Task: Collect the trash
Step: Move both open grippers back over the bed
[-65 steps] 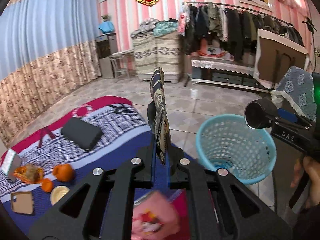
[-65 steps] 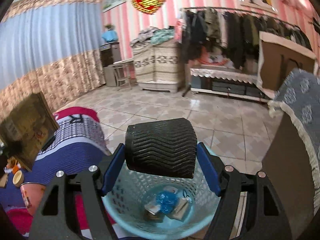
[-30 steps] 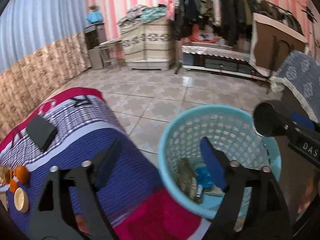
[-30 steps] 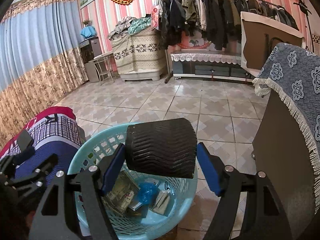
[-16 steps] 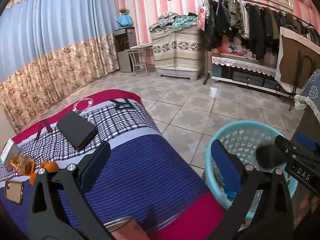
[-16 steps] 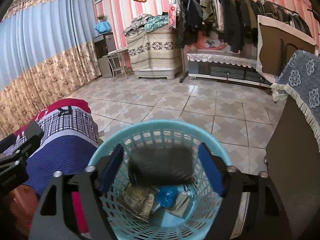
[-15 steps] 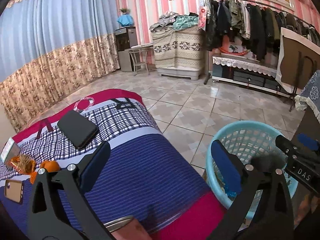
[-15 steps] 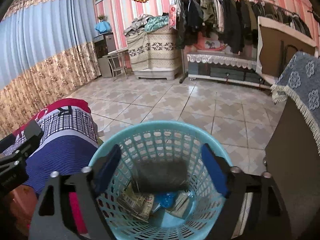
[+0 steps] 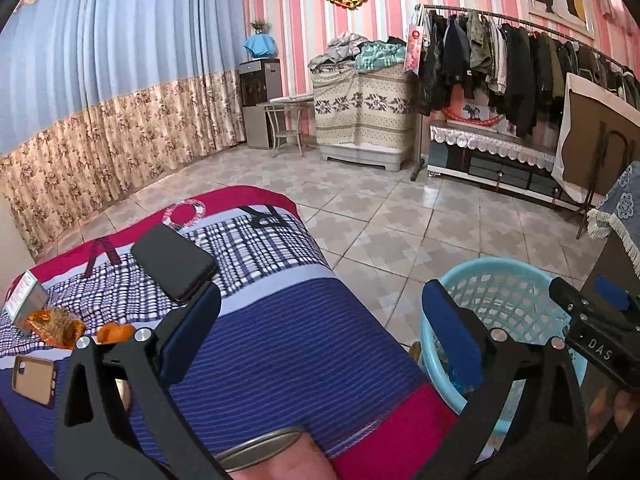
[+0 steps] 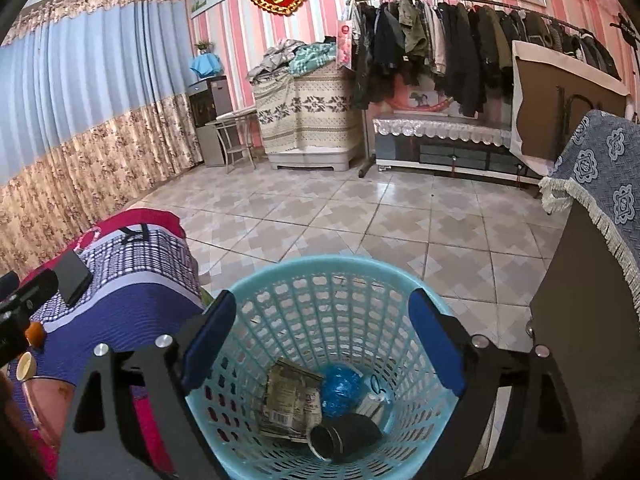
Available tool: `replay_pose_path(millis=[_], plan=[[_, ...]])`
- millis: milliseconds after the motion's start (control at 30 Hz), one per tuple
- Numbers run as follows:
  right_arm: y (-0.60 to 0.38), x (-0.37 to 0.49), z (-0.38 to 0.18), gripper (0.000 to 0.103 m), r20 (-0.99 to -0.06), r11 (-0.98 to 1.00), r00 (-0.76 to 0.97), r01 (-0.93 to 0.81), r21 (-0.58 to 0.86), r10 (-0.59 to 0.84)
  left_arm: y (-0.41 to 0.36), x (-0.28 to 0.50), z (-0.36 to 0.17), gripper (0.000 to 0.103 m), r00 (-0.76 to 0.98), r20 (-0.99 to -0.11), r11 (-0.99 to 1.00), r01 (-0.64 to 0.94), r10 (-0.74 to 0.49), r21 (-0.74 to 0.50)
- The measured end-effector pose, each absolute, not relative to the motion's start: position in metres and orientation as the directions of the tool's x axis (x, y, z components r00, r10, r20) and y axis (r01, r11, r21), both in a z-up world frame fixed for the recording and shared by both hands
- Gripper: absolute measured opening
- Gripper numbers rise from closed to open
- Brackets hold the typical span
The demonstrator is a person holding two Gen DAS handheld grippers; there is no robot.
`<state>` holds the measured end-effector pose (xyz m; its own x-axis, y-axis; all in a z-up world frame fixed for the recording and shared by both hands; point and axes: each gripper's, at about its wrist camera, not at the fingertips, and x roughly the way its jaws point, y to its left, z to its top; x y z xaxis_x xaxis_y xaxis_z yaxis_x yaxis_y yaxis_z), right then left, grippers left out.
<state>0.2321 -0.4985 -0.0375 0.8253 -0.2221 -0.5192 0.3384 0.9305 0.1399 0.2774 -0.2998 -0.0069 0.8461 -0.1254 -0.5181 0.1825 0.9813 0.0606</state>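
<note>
**Both grippers empty over bed and basket**

The right gripper (image 10: pixel 320 344) hangs directly above a light-blue basket (image 10: pixel 256 280), its blue-padded fingers spread wide with nothing between them. Only this view looks down into the basket, where the trash lies at the bottom: a black ribbed cup (image 10: pixel 344 438) on its side, a crumpled blue wad (image 10: pixel 340 390), a printed wrapper (image 10: pixel 286 404) and a small white scrap, all touching or overlapping.

The left gripper (image 9: pixel 320 336) is also spread wide and empty, aimed across a bed (image 9: pixel 280 340) covered in a blue, white and red blanket. From the left camera, the basket (image 9: pixel 500 268) stands on the tiled floor just beside the bed's edge, its contents mostly hidden behind the finger. This view alone takes in the things left on the bed: a black case (image 9: pixel 174 266) lying flat, an orange wrapper (image 9: pixel 54 326), an orange fruit (image 9: pixel 114 332) beside it, a phone (image 9: pixel 34 372) and a small mirror-like card (image 9: pixel 26 300) near the far left. The right gripper's body (image 9: pixel 592 332), marked "DAS", shows at the right edge over the basket.
</note>
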Motion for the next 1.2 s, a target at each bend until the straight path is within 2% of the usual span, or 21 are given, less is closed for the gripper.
replay_pose_path(millis=[467, 867, 1200], plan=[[-0.42, 0.247, -0.022, 0.087, -0.477, 0.967, 0.87, 0.212, 0.139, -0.123, -0.207, 0.264, 0.021, 0.097, 0.872, -0.487, 0.997, 0.07, -0.041, 0.04], [-0.334, 0.251, -0.021, 0.087, -0.474, 0.994, 0.88, 0.065, 0.085, -0.017, -0.085, 0.255, 0.002, 0.097, 0.843, -0.519, 0.99, -0.128, 0.139, 0.059], [-0.289, 0.256, -0.027, 0.087, -0.494, 0.999, 0.868, -0.021, 0.046, 0.041, -0.022, 0.246, -0.026, 0.097, 0.802, -0.555, 0.974, -0.217, 0.219, 0.07]])
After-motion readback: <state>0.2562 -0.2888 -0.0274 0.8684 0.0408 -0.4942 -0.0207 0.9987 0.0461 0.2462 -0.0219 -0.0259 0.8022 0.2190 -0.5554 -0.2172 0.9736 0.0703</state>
